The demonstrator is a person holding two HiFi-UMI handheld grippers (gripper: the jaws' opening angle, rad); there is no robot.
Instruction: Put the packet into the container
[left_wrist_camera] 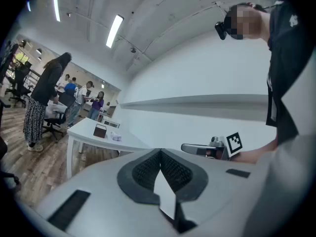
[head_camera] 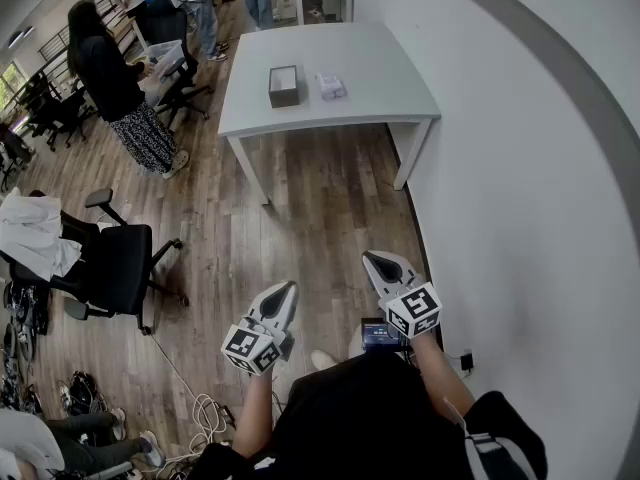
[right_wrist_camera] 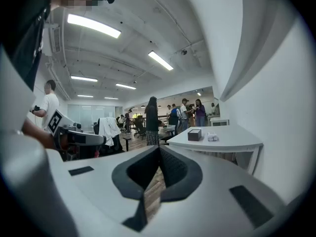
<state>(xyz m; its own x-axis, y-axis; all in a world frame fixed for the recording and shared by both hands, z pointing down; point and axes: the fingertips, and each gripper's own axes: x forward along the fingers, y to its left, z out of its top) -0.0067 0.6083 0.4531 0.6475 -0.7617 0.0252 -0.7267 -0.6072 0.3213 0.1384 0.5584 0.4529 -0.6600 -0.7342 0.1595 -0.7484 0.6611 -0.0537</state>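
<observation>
Standing on plank floor (head_camera: 310, 218), white table (head_camera: 385, 73) with container (head_camera: 284, 85), packet (head_camera: 331, 87) (left gripper (head_camera: 289, 288), right gripper (head_camera: 371, 259): jaws together)

Smooth matt white table (head_camera: 370, 78), grained wood-plank floor (head_camera: 310, 218), crinkly pale plastic packet (head_camera: 331, 87), dark matt container (head_camera: 284, 86)

Black office chair (head_camera: 118, 266) draped with white garment (head_camera: 35, 233); standing person (head_camera: 110, 78) near white tabletop (head_camera: 370, 78); tangled cables (head_camera: 205, 413) on wood floor (head_camera: 310, 208).
</observation>
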